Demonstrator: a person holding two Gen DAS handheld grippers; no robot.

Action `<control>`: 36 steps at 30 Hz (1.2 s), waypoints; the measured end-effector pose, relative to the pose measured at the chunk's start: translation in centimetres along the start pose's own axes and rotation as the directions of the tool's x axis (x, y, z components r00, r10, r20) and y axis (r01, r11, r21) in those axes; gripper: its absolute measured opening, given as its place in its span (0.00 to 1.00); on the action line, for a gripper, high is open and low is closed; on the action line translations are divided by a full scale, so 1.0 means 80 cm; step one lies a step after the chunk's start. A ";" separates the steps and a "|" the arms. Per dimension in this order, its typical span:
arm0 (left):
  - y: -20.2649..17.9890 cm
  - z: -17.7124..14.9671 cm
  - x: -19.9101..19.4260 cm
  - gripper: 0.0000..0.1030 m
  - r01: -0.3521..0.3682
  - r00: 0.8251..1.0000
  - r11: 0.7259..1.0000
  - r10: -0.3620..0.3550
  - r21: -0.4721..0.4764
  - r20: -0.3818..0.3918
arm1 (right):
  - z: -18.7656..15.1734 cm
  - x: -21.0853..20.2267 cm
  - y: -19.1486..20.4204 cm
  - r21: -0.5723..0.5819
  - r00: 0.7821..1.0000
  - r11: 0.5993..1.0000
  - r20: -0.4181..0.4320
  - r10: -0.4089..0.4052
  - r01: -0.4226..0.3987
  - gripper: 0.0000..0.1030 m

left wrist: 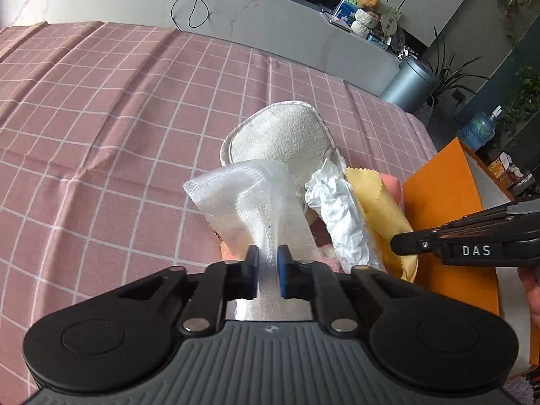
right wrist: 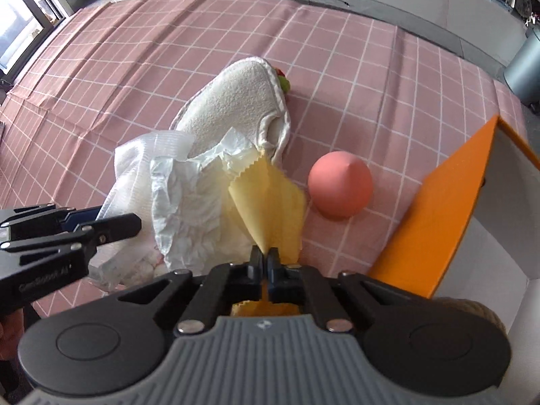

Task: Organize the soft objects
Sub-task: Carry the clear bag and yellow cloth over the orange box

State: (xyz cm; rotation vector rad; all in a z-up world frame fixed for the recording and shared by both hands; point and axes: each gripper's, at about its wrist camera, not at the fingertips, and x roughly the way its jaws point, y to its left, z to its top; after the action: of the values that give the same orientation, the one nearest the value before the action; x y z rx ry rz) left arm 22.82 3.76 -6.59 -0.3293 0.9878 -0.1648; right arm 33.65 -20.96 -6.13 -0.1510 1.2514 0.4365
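Note:
My left gripper (left wrist: pixel 268 253) is shut on a white mesh cloth (left wrist: pixel 243 192) and lifts it off the pink checked cloth. It also shows in the right wrist view (right wrist: pixel 135 165). My right gripper (right wrist: pixel 265 258) is shut on a yellow cloth (right wrist: pixel 266 199), also seen in the left wrist view (left wrist: pixel 374 206). Between them lies a crumpled white tissue (right wrist: pixel 185 209) (left wrist: pixel 337 216). Behind lies a white terry mitt (left wrist: pixel 283 135) (right wrist: pixel 236 101). A pink soft ball (right wrist: pixel 340 189) sits right of the yellow cloth.
An orange box (right wrist: pixel 438 209) (left wrist: pixel 449 202) stands at the right. The pink checked tablecloth (left wrist: pixel 101 118) covers the table. A small red-and-green thing (right wrist: pixel 283 81) peeks from behind the mitt. A grey counter with cables (left wrist: pixel 189 3) runs behind the table.

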 end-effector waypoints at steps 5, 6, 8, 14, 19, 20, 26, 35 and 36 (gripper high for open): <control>-0.005 0.002 -0.038 0.01 0.027 0.995 1.000 -0.028 0.009 0.093 | -0.007 -0.048 0.004 0.013 0.995 0.999 0.093 0.028 -0.029 0.00; -0.008 0.003 -0.047 0.01 0.031 0.993 0.999 -0.033 0.016 0.111 | -0.008 -0.058 0.005 0.015 0.993 0.999 0.112 0.029 -0.031 0.00; -0.019 0.007 -0.068 0.01 0.052 0.986 0.998 -0.057 0.035 0.155 | -0.013 -0.082 0.007 0.017 0.987 0.999 0.155 0.035 -0.038 0.00; -0.076 0.022 -0.122 0.01 0.156 0.954 0.977 -0.187 0.145 0.235 | -0.033 -0.167 0.004 0.019 0.958 1.000 0.287 0.017 -0.023 0.00; -0.141 0.027 -0.133 0.01 0.248 0.926 0.929 -0.310 0.273 0.215 | -0.065 -0.225 -0.018 0.049 0.932 0.998 0.358 -0.049 0.033 0.00; -0.154 0.027 -0.133 0.01 0.258 0.922 0.918 -0.327 0.301 0.206 | -0.071 -0.232 -0.025 0.062 0.929 0.997 0.363 -0.064 0.045 0.00; -0.238 0.014 -0.099 0.01 0.324 0.913 0.837 -0.398 0.441 0.085 | -0.118 -0.243 -0.086 0.172 0.934 0.981 0.329 -0.142 0.089 0.00; -0.309 -0.024 -0.006 0.01 0.263 0.961 0.731 -0.258 0.629 -0.102 | -0.173 -0.146 -0.161 0.297 0.978 0.949 0.140 -0.154 0.107 0.00; -0.312 -0.028 0.002 0.01 0.254 0.964 0.718 -0.241 0.648 -0.111 | -0.174 -0.135 -0.165 0.298 0.980 0.948 0.126 -0.157 0.113 0.00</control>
State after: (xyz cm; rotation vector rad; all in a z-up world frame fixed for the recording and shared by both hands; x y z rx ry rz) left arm 21.36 -20.18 0.77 0.2021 0.8373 -0.7511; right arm 23.95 -40.33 -2.01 0.0450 1.1369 0.1385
